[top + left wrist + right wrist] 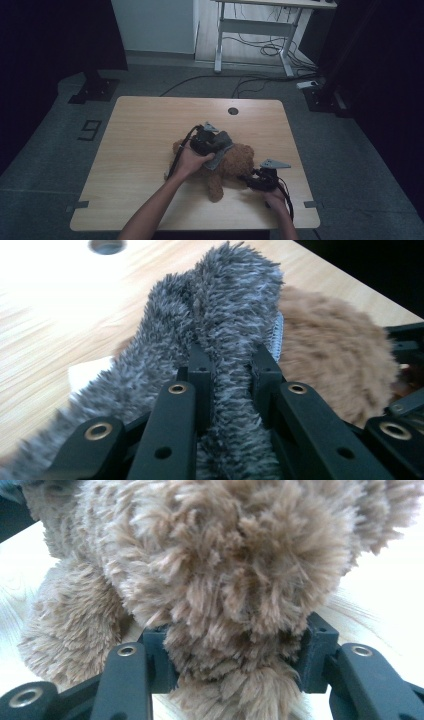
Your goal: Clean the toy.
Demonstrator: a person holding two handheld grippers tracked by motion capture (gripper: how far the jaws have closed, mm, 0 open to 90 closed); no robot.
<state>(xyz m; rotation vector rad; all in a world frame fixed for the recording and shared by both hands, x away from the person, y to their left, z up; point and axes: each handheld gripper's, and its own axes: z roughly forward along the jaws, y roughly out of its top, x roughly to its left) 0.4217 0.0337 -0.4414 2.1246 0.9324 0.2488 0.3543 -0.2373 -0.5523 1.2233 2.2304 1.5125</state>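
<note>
A brown teddy bear (235, 167) lies near the middle of a wooden desk (135, 150). The left gripper (232, 365) has its fingers (200, 365) pinched tight on a fold of grey fuzzy cloth (220, 305) draped over the bear. The right gripper (235, 655) has its fingers (320, 650) partly closed, squeezing a furry part of the bear.

Brown teddy bear (235, 162), grey fuzzy cloth (220, 305), black tongs (227, 365), pale wood table (140, 130)
</note>
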